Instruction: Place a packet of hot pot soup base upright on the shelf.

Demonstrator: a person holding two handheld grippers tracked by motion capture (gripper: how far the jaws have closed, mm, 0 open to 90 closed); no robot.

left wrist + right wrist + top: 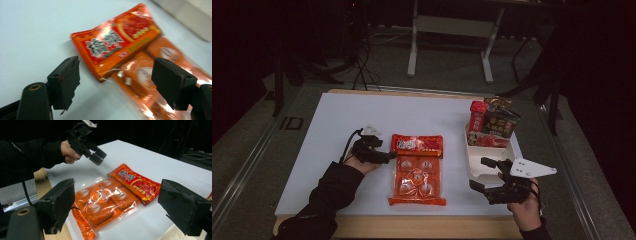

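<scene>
White worktop (pixel 337 120), left tongs (pixel 388 157) lining up on the red packet (pixel 417 145).
Nearest, the right tongs (pixel 484 174) wait with jaws apart and empty by the white tray (pixel 507 150). Farther in, the left tongs' jaws stand apart, nothing between them, just beside the red packet, which overlaps the top of the clear snack bag (pixel 417 180). Best to slide one jaw under the packet's raised corner and pinch that alone, not the bag.

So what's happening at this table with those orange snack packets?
A person holds a claw in each hand. The left claw is open and empty, beside the small red packet, which lies across the top edge of the larger clear orange pack on the white table. The right claw waits open near a white tray that already holds other packets.
</scene>
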